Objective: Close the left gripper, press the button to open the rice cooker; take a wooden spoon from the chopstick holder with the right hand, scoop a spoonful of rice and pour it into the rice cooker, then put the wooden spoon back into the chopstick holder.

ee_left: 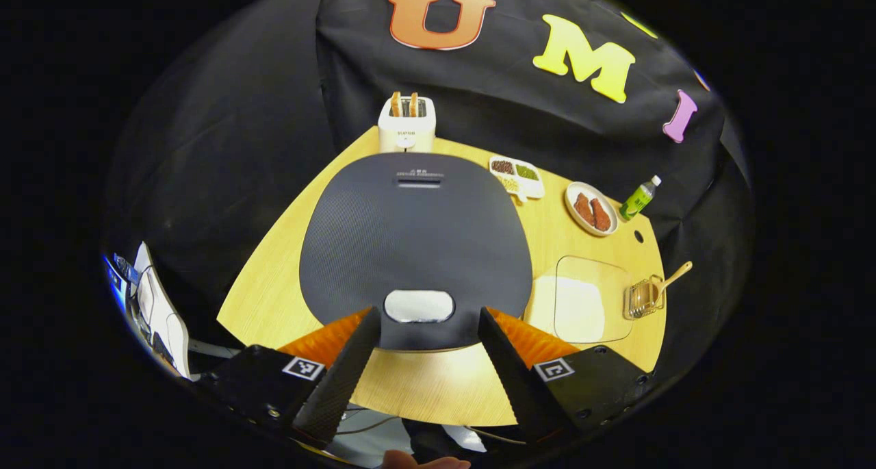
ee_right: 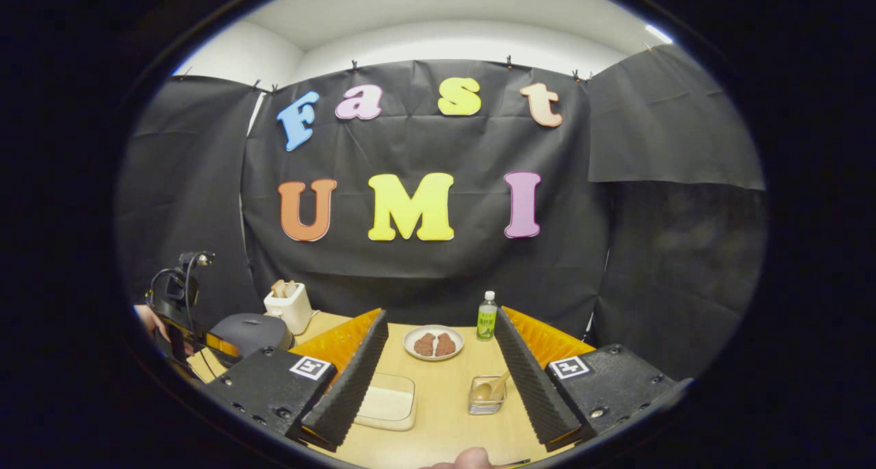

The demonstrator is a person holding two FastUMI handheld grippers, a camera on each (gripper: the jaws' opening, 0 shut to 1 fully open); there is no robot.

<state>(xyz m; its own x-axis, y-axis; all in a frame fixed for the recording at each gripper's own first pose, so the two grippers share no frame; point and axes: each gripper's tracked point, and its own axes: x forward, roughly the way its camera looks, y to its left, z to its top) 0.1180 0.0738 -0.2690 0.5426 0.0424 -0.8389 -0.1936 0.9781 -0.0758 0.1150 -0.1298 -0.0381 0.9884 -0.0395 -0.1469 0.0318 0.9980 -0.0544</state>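
Observation:
The dark rice cooker (ee_left: 410, 236) lies right below my left gripper (ee_left: 428, 316), lid shut. Its silver button (ee_left: 419, 306) sits between the two spread fingers, and the gripper is open. To the right, a wire chopstick holder (ee_left: 642, 299) holds a wooden spoon (ee_left: 674, 276), beside a clear box of white rice (ee_left: 592, 298). In the right gripper view, my right gripper (ee_right: 441, 317) is open and holds nothing, above the table's near edge. The rice box (ee_right: 387, 402) and the holder (ee_right: 487, 395) with the spoon (ee_right: 490, 385) lie between its fingers, farther off. The cooker (ee_right: 250, 332) is at the far left.
A white toaster (ee_left: 406, 123) with bread stands behind the cooker. A divided dish of beans (ee_left: 517, 174), a plate of meat (ee_left: 592, 210) and a green bottle (ee_left: 638, 198) line the back right of the wooden table (ee_left: 274, 298). A hand (ee_right: 147, 316) shows at the left.

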